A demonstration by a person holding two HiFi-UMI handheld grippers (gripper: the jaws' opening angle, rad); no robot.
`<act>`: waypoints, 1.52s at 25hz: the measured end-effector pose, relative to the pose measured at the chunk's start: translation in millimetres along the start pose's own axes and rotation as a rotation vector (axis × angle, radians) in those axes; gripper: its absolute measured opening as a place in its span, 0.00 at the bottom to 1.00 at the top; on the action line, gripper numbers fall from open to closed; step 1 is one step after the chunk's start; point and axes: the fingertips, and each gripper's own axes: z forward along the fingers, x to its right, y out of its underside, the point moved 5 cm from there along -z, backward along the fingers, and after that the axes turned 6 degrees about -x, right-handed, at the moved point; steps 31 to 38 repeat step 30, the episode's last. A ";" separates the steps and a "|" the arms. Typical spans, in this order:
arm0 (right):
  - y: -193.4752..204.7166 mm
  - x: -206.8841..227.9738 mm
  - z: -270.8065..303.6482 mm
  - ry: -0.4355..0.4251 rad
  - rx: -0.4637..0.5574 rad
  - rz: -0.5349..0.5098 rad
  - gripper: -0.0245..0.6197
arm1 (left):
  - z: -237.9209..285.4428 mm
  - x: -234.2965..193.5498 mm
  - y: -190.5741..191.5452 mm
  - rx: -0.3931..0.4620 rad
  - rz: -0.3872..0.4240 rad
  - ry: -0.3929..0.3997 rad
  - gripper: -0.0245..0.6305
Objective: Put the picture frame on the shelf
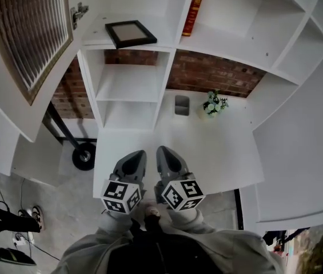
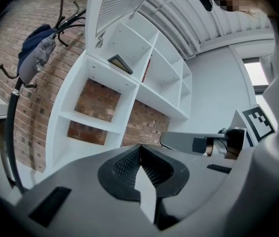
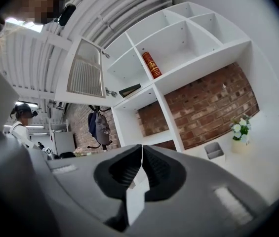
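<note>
Looks done: picture frame lying flat on an upper board of the white shelf unit, in the compartment just left of the red book, with nothing touching it. Left gripper closed tight, nothing between the jaws. Right gripper same: closed and empty. Both low and side by side near the body, over the desk top, well apart from the frame. No placing left as far as visible; at most standing the frame upright, if wanted.

Count: one picture frame, one red book, one grey desk cup, one small flower pot, one louvred cabinet door standing open, two grippers.
</note>
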 end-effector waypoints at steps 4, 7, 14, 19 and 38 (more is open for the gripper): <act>12.4 6.8 -5.9 0.040 -0.022 -0.019 0.05 | -2.8 1.1 16.6 -0.005 -0.019 0.004 0.04; 12.8 9.6 -9.3 0.052 -0.020 -0.029 0.04 | -1.1 3.0 20.1 -0.013 -0.007 0.007 0.04; 8.5 10.9 -12.4 0.047 -0.011 -0.015 0.04 | 1.4 5.8 14.8 -0.006 -0.014 0.021 0.04; 6.1 8.1 -10.4 0.031 -0.014 -0.022 0.04 | 1.5 7.4 14.4 -0.009 -0.007 0.026 0.04; 6.8 13.7 -5.9 0.004 -0.027 0.024 0.04 | 3.2 5.5 17.5 -0.021 -0.014 0.013 0.04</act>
